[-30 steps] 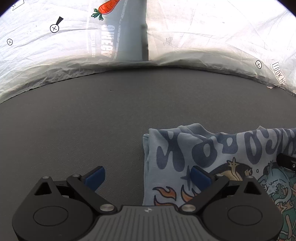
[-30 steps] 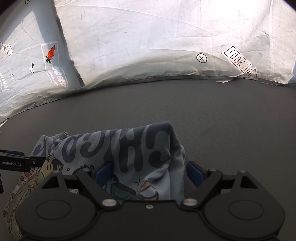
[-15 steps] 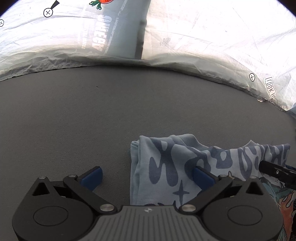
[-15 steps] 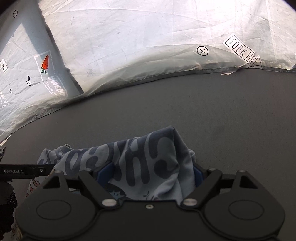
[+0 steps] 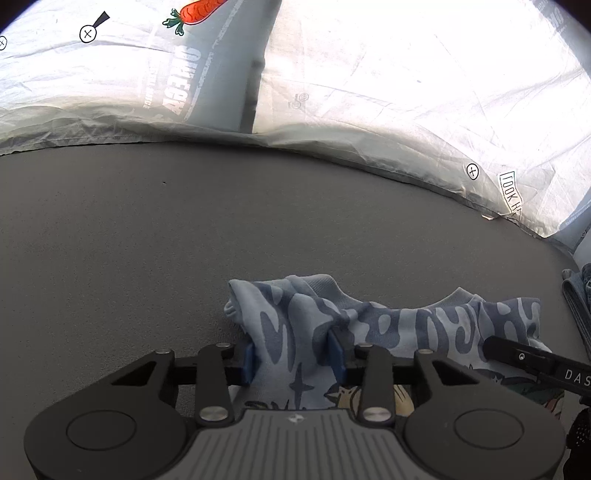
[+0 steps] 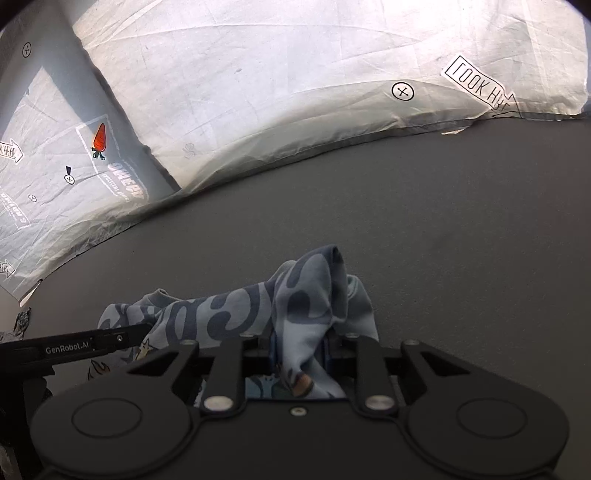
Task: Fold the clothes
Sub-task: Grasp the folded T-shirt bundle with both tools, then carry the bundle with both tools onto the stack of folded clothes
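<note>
A light blue T-shirt (image 5: 399,317) with dark blue lettering and a cartoon print lies bunched on the dark grey surface (image 5: 184,240). My left gripper (image 5: 293,360) is shut on the shirt's left shoulder edge, the fabric pinched between its blue pads. My right gripper (image 6: 299,356) is shut on the shirt's (image 6: 258,306) right shoulder edge, with cloth heaped up over the fingers. Each gripper's finger shows in the other's view: the right one at the right of the left wrist view (image 5: 535,360), the left one at the left of the right wrist view (image 6: 85,343).
A crumpled white printed sheet (image 5: 369,92) with a carrot picture (image 5: 195,11) rises behind the grey surface, also in the right wrist view (image 6: 258,92). Folded denim (image 5: 580,295) lies at the far right edge.
Both grippers have closed from wide open onto the shirt's shoulder edges. The shirt's top edge has bunched up and moved forward on the surface.
</note>
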The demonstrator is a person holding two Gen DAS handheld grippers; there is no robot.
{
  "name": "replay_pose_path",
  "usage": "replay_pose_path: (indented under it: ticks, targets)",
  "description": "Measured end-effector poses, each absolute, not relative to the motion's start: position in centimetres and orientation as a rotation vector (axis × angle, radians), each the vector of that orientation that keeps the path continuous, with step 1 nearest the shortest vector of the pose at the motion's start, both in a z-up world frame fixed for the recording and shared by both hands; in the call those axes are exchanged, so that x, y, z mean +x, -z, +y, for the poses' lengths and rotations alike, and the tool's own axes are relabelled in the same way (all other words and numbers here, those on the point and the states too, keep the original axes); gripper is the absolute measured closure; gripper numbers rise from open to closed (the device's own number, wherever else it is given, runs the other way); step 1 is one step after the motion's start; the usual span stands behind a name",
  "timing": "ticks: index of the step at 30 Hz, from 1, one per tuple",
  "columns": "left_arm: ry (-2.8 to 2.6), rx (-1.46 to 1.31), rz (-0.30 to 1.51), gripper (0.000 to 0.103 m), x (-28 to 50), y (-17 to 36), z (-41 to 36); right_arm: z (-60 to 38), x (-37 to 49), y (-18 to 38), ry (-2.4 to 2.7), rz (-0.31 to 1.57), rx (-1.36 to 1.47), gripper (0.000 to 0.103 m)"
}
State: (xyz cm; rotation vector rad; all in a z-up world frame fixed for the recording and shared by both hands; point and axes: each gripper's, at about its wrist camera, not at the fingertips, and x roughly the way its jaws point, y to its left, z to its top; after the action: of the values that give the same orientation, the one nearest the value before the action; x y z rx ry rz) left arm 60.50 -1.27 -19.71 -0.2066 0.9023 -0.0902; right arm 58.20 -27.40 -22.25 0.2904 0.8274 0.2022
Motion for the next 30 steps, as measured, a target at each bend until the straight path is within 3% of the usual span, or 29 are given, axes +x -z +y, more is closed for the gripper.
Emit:
replay_pose_path:
  ticks: [3,16,30]
  targets:
    - [0.098,-0.244,0.863,0.088,58.6,18.3,-0.8,-26.8,56.2,20.0,-0.212,0.762,0.249,0.084]
    - [0.203,-0.317,0.599,0.089,47.0,7.9,-1.1,-26.8,42.1,8.6,-0.158,0.489,0.232,0.087]
    - [0.602,-0.308,0.453,0.089,40.3,-0.1,-12.5,-34.2,29.8,-1.0,0.175,0.280,0.129,0.087]
